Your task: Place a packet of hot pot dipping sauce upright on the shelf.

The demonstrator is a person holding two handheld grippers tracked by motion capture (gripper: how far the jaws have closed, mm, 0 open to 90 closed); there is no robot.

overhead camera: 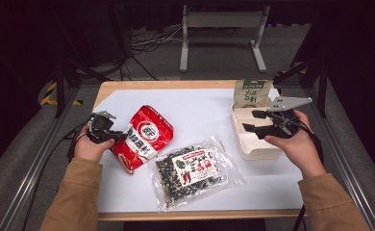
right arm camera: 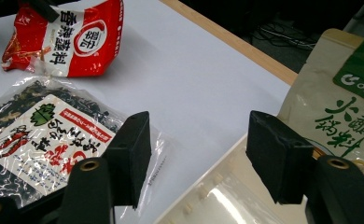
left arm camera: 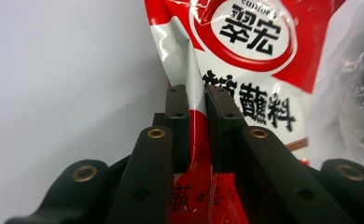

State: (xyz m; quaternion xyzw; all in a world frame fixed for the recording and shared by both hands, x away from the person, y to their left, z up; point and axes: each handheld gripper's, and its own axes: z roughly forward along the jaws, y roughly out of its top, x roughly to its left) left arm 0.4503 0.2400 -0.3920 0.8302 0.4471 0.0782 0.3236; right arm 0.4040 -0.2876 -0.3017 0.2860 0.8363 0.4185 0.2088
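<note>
A red and white snack bag (overhead camera: 144, 137) lies left of centre on the white sheet. My left gripper (overhead camera: 120, 136) is shut on its near left edge, and the left gripper view shows the bag's (left arm camera: 245, 46) film pinched between the two jaws of this gripper (left arm camera: 197, 98). At the right, my right gripper (overhead camera: 249, 121) stands open over the left rim of a cream plastic tray (overhead camera: 257, 147), with nothing between its jaws (right arm camera: 199, 154). The tray's rim (right arm camera: 217, 200) shows below them.
A clear bag of dark dried bits (overhead camera: 193, 171) with a white label lies in the front middle, touching the red bag. A beige and green pouch (overhead camera: 250, 93) leans at the tray's far end. The white sheet (overhead camera: 200, 110) covers a wooden table with metal rails on both sides.
</note>
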